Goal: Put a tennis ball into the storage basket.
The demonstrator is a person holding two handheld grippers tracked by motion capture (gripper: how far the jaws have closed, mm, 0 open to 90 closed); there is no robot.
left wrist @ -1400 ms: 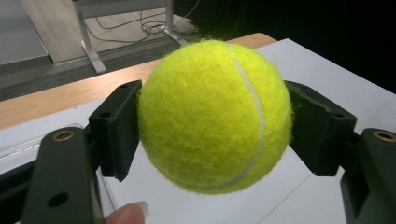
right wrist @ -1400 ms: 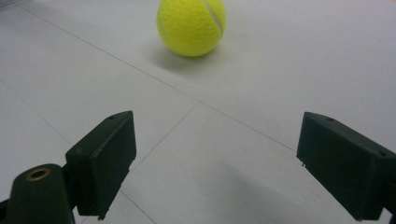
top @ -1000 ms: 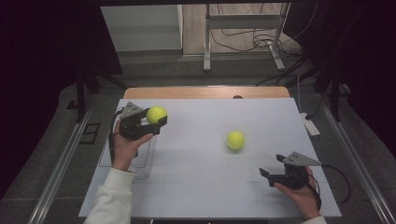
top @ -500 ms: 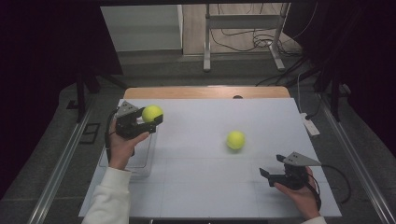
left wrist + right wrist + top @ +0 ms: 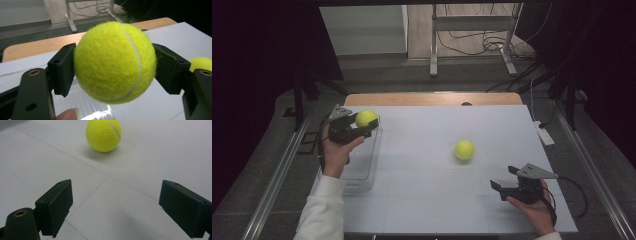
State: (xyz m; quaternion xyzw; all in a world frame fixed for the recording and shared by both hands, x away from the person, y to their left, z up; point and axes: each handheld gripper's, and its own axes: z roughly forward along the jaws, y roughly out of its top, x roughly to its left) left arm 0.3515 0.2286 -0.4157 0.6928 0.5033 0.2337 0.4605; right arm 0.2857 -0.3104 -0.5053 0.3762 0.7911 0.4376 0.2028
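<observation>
Grip on the first tennis ball [image 5: 115, 62] is being maintained by the left gripper [image 5: 357, 127]: its fingers [image 5: 62, 68] are being pressed against opposite sides of the ball, across its widest part, so the felt is being held squarely rather than pinched near an edge. In the high view this ball [image 5: 366, 118] is being carried clear of the surface [image 5: 422, 200] at the far left, directly over the far end of a clear plastic container [image 5: 362, 167] lying along the left edge. The height and position suggest that the ball is being lined up for release into that container, though the release is not yet being made.

A second tennis ball [image 5: 464, 149] is resting on the white surface right of centre, well apart from both grippers and from the container. It is being left free, presumably as the next item for collection.

The right gripper [image 5: 507, 182] is being held low at the near right of the surface, with its fingers [image 5: 53, 205] standing wide apart and nothing between them. In the right gripper view the second ball [image 5: 103, 135] is being framed straight ahead of the open fingers, farther off, which indicates that this gripper is being kept aimed and ready rather than engaged. The gap appears wide enough for the ball to be admitted.
</observation>
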